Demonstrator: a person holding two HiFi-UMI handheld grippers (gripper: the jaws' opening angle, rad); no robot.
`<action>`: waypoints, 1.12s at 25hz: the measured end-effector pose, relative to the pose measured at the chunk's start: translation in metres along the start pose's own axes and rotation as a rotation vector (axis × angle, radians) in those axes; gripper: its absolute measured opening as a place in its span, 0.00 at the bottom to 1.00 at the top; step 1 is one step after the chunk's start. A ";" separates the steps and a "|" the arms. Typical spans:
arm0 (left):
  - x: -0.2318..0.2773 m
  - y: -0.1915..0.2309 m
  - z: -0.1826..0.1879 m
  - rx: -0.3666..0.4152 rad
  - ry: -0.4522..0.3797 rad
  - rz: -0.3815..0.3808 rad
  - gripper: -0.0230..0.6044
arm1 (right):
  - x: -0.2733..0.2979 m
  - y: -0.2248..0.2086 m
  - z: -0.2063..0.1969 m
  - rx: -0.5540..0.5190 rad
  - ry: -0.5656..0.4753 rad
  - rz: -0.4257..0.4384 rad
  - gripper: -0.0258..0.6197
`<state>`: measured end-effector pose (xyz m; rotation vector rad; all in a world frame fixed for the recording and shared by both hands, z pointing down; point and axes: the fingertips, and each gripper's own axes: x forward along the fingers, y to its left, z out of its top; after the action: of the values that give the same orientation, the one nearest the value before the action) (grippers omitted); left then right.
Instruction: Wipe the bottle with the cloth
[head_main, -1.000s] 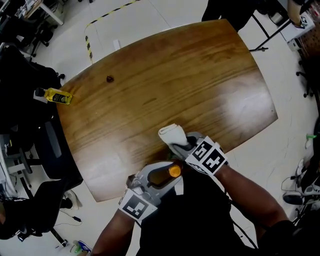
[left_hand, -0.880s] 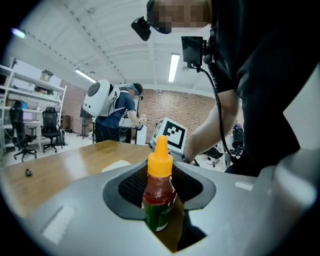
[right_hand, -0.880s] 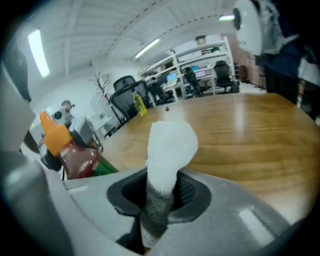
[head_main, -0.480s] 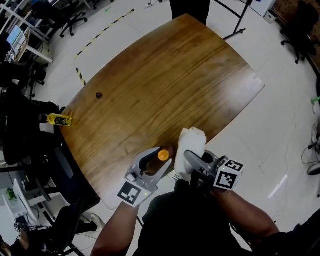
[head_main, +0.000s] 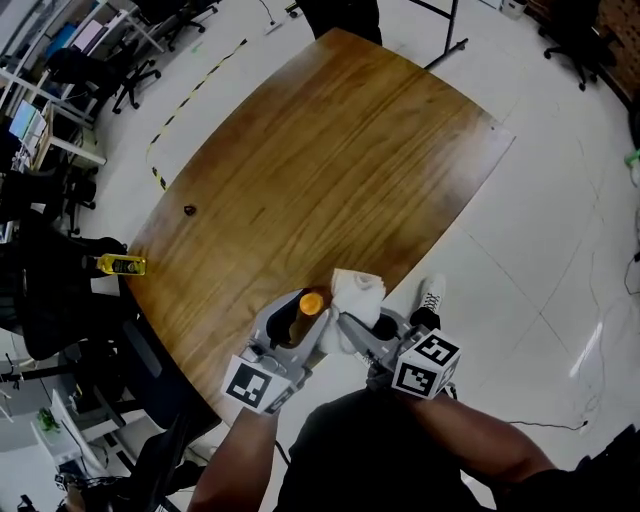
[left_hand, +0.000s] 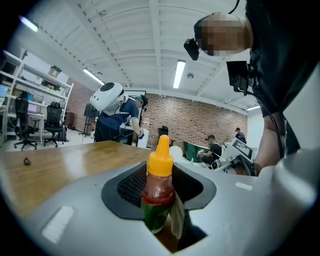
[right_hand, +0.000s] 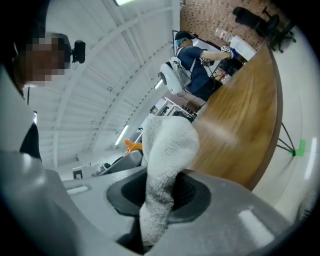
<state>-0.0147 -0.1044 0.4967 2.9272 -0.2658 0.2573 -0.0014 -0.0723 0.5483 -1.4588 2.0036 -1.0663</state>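
A small sauce bottle (head_main: 297, 318) with an orange cap, red sauce and a green label stands upright between the jaws of my left gripper (head_main: 288, 328), which is shut on it over the table's near edge. In the left gripper view the bottle (left_hand: 159, 192) fills the middle, pressed by the dark pads (left_hand: 131, 186). My right gripper (head_main: 347, 326) is shut on a white terry cloth (head_main: 358, 293), whose bunched end rests against the right side of the bottle's cap. In the right gripper view the cloth (right_hand: 167, 165) rises from my right gripper (right_hand: 155, 220), with the orange cap just behind it.
The wooden table (head_main: 330, 170) stretches away with a small dark speck (head_main: 189, 210) on it. A yellow bottle (head_main: 122, 264) lies off its left edge by a black office chair (head_main: 55, 300). People stand beyond the table's far end (left_hand: 117, 112). White floor lies to the right.
The right gripper has brought the cloth leftward from beside the bottle until it is against the orange cap. The left gripper keeps its hold on the bottle. The head view has shifted.
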 end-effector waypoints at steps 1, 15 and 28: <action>0.001 -0.001 0.000 0.001 -0.003 0.004 0.31 | 0.000 -0.006 -0.005 -0.011 0.017 -0.020 0.15; 0.002 -0.002 0.000 -0.017 -0.016 0.019 0.31 | 0.011 -0.066 -0.038 -0.289 0.500 -0.360 0.15; 0.005 -0.017 -0.002 0.094 0.001 -0.016 0.30 | 0.022 -0.050 0.082 0.013 0.519 0.044 0.15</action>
<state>-0.0067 -0.0882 0.4965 3.0200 -0.2360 0.2762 0.0806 -0.1270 0.5404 -1.2072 2.3475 -1.5571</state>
